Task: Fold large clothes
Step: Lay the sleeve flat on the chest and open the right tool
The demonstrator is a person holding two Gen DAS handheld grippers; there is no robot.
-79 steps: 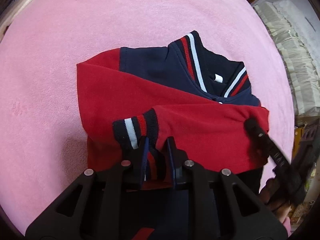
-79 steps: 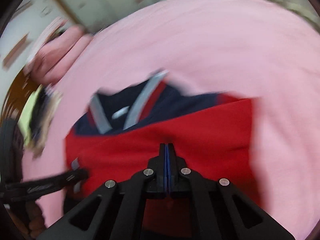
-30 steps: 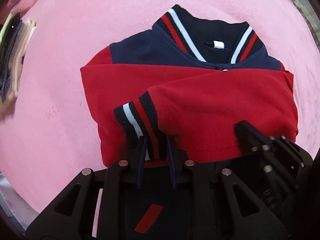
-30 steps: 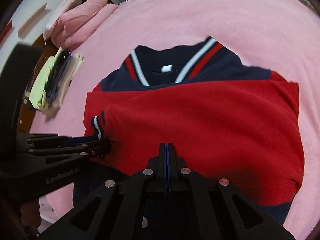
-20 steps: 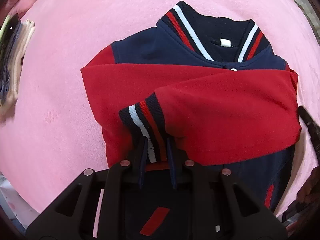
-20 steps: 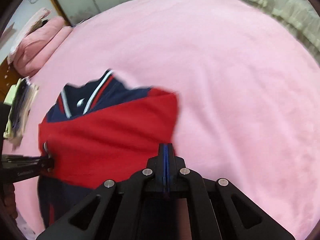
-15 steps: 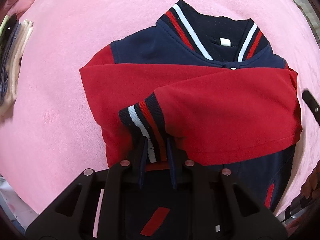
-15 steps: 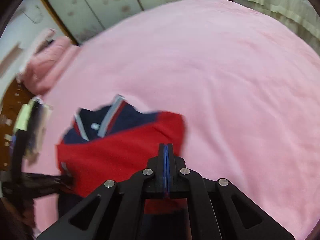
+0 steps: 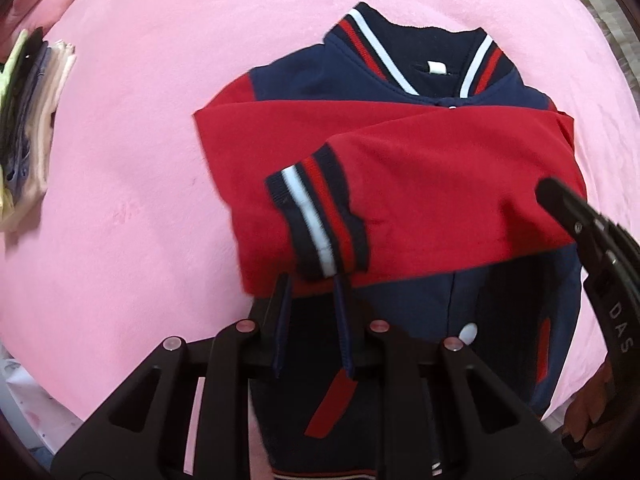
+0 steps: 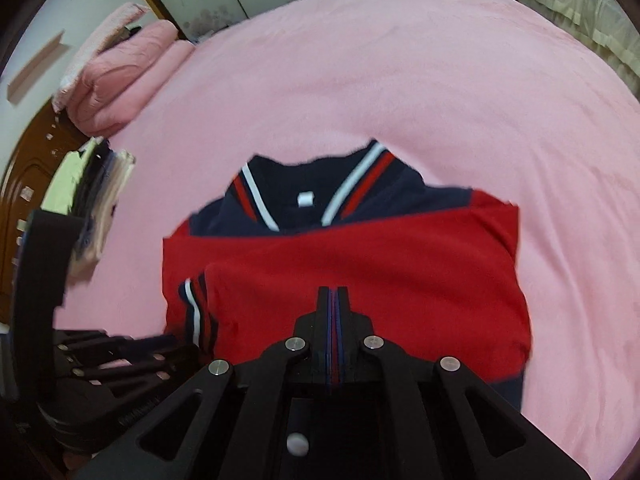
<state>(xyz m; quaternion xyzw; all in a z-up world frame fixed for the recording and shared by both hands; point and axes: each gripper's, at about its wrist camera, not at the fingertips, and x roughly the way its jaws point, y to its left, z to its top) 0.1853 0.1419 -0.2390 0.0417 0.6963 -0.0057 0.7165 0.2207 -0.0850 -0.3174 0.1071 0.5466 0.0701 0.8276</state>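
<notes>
A navy and red jacket (image 9: 420, 184) lies on the pink bed (image 9: 140, 160), collar at the far side, both red sleeves folded across the chest. The upper sleeve ends in a striped cuff (image 9: 316, 220). My left gripper (image 9: 310, 284) is open just below that cuff, with nothing between its fingers. My right gripper (image 10: 333, 292) is shut and empty, hovering over the red sleeves (image 10: 360, 280); it also shows in the left wrist view (image 9: 576, 216) at the jacket's right edge. The left gripper shows at the lower left of the right wrist view (image 10: 132, 352).
A stack of folded clothes (image 9: 28, 128) sits at the bed's left edge, also in the right wrist view (image 10: 92, 208). Pink pillows (image 10: 120, 76) and a wooden headboard (image 10: 24, 168) are beyond it. A cream valance (image 10: 580, 12) is at the far right.
My left gripper has let go of the striped cuff and drawn back; the cuff now lies flat on the jacket. My right gripper swung away and returned over the sleeves.
</notes>
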